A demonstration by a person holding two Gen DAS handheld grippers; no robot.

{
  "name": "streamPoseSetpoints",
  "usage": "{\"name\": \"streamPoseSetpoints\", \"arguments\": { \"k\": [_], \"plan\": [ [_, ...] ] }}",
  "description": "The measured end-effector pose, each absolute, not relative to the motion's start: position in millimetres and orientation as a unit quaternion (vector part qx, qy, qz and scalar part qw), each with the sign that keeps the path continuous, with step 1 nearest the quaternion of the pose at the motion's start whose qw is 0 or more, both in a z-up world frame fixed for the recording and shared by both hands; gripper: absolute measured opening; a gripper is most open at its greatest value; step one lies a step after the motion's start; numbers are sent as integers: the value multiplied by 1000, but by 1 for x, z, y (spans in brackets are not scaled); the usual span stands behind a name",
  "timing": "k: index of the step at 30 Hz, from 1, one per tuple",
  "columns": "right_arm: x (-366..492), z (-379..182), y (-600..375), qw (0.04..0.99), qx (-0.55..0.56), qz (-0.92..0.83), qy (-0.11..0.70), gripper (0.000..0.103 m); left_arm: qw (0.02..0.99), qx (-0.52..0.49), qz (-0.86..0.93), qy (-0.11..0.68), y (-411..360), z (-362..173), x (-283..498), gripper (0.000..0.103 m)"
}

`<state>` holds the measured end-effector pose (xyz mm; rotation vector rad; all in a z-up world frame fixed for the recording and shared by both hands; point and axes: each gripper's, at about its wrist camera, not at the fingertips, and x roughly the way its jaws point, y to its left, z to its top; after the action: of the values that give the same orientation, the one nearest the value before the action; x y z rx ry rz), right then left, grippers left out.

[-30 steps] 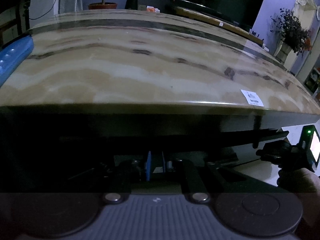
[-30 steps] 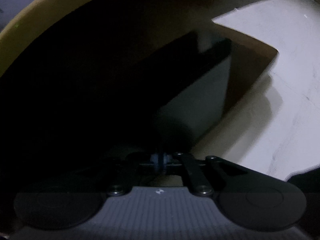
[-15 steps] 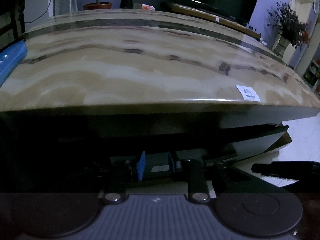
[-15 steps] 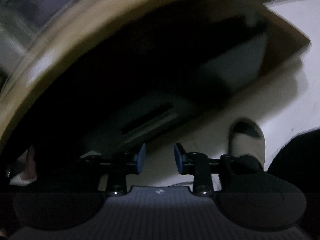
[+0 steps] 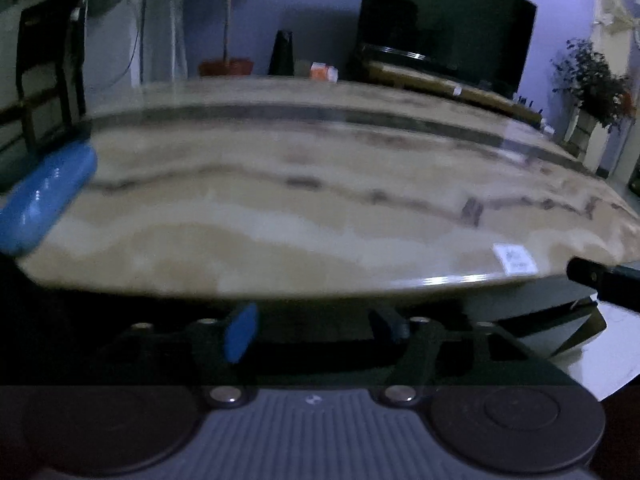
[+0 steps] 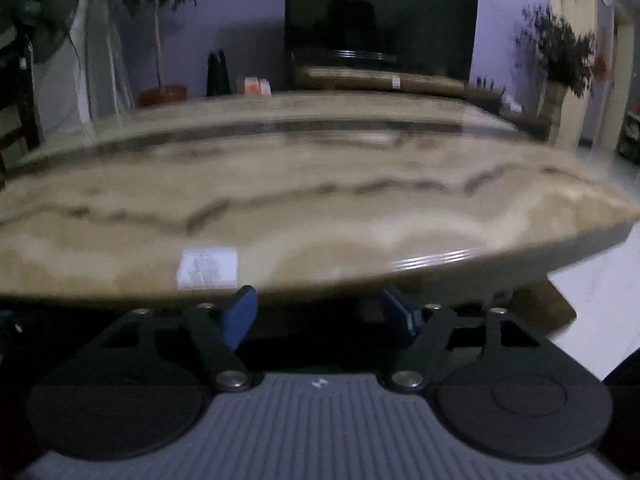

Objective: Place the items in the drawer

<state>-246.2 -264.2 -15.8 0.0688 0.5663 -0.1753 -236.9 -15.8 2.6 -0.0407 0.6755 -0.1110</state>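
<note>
In your left wrist view, your left gripper (image 5: pixel 316 330) sits just below the front edge of the marbled worktop (image 5: pixel 280 208), its blue-padded fingers (image 5: pixel 240 332) spread wide with nothing between them. A blue oblong item (image 5: pixel 44 196) lies at the worktop's far left edge, well apart from the gripper. A white sticker (image 5: pixel 515 258) marks the surface near the right front edge. Part of a black device (image 5: pixel 600 284) pokes in from the right, and below it a dark panel (image 5: pixel 560 328) juts out under the worktop; you cannot tell whether it is the drawer.

In your right wrist view, your right gripper (image 6: pixel 320 318) is likewise held wide apart and empty, low against the worktop's (image 6: pixel 320 184) front edge. The white sticker (image 6: pixel 207 268) lies just above its left finger (image 6: pixel 239 316). Beyond stand a dark television (image 6: pixel 380 16) and a potted tree (image 6: pixel 158 32). The view is motion-blurred.
</note>
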Motion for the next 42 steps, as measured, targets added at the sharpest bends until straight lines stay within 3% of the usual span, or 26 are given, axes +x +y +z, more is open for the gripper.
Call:
{"name": "streamPoseSetpoints", "arguments": {
  "k": [3, 5, 10, 20, 22, 24, 29, 42],
  "plan": [
    [-233, 0, -271, 958, 77, -65, 269, 86, 953, -5, -57, 298, -17, 21, -232, 80],
    [-223, 16, -268, 957, 88, -68, 269, 91, 959, 12, -50, 279, -18, 35, -224, 103],
    [-197, 30, -260, 954, 77, -75, 281, 91, 958, 18, -43, 282, -10, 51, -194, 102],
    [-168, -5, -250, 938, 92, -87, 323, 92, 942, 15, -31, 335, -12, 24, -173, 102],
    [-167, -6, -253, 938, 109, -87, 316, 93, 940, 6, -24, 340, -11, 21, -170, 102],
    [-166, -7, -255, 938, 123, -84, 312, 103, 937, 0, -16, 348, -9, 19, -167, 102],
    [-161, -12, -239, 937, 78, -96, 328, 103, 927, -4, -11, 375, -9, 12, -157, 102],
    [-163, -13, -218, 938, 50, -129, 318, 103, 934, 26, -30, 354, -19, 4, -159, 103]
  ]
}}
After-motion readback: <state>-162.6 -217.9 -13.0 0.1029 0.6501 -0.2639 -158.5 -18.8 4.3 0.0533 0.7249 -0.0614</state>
